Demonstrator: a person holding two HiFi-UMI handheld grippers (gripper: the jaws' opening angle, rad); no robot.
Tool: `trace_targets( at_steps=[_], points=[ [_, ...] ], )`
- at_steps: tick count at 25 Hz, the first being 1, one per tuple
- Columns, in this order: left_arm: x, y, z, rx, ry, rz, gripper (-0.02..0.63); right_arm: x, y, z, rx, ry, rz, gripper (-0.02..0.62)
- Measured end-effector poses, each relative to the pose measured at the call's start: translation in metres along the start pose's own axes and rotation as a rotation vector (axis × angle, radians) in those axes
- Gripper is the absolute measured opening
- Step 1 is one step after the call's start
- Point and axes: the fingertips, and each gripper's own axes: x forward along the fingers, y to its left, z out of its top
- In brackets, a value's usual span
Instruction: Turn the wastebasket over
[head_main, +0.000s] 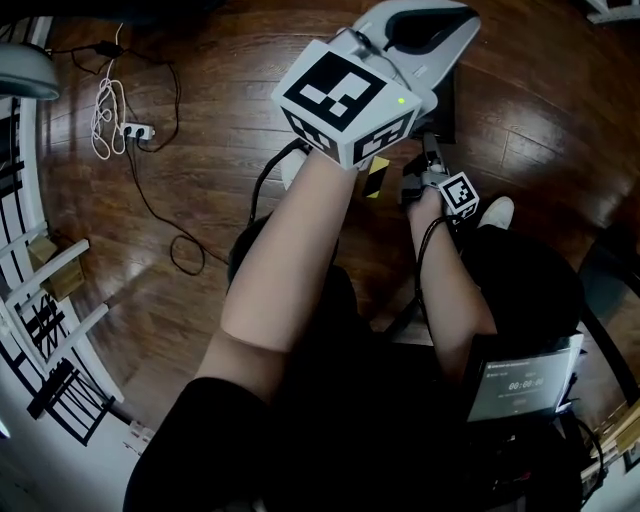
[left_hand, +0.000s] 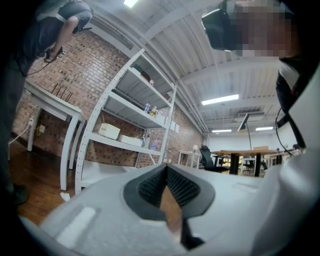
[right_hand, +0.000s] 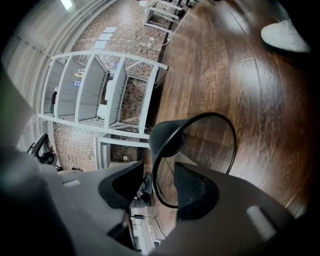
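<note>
One wastebasket (right_hand: 205, 140), black wire mesh, is in play, and it shows only in the right gripper view: it lies tipped on its side over the wood floor (right_hand: 260, 100), mouth toward the camera and solid base toward the shelf rack (right_hand: 100, 95). I cannot tell whether it touches the floor. Two grippers are at work. The right gripper (right_hand: 159, 182) has its jaws set either side of the mesh wall at the rim, one pad inside and one outside, and they look pinched onto it, though the contact itself sits low and is hard to see. The left gripper (left_hand: 166, 172) is raised high and aimed out across the room, its jaws pressed together at the tips with nothing between them. By my reading, the turn is about half made: the basket is neither upright nor mouth-down. The next move calls for a firm hold on the rim while the right wrist rolls until the mouth faces the floor, then a gentle lowering so the rim lands flat. The idle left gripper could steady the base, since a light mesh wall may flex or slip in a single pinch. One white shoe (right_hand: 285, 37) shows in the right gripper view.
</note>
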Motion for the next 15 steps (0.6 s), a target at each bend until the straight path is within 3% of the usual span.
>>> trace_targets(
  at_steps=[7,12,15],
  points=[
    [0.000,0.004,0.003,-0.018,-0.014,0.004,0.002,0.032,0.009,-0.009,0.057,0.005,0.094,0.184],
    [-0.002,0.007,0.006,-0.022,-0.025,0.012,0.002,0.043,0.009,-0.013,0.019,0.025,0.092,0.181],
    [-0.001,0.006,0.006,-0.018,-0.030,0.016,0.002,0.044,0.005,-0.008,0.017,0.007,0.089,0.127]
  ],
)
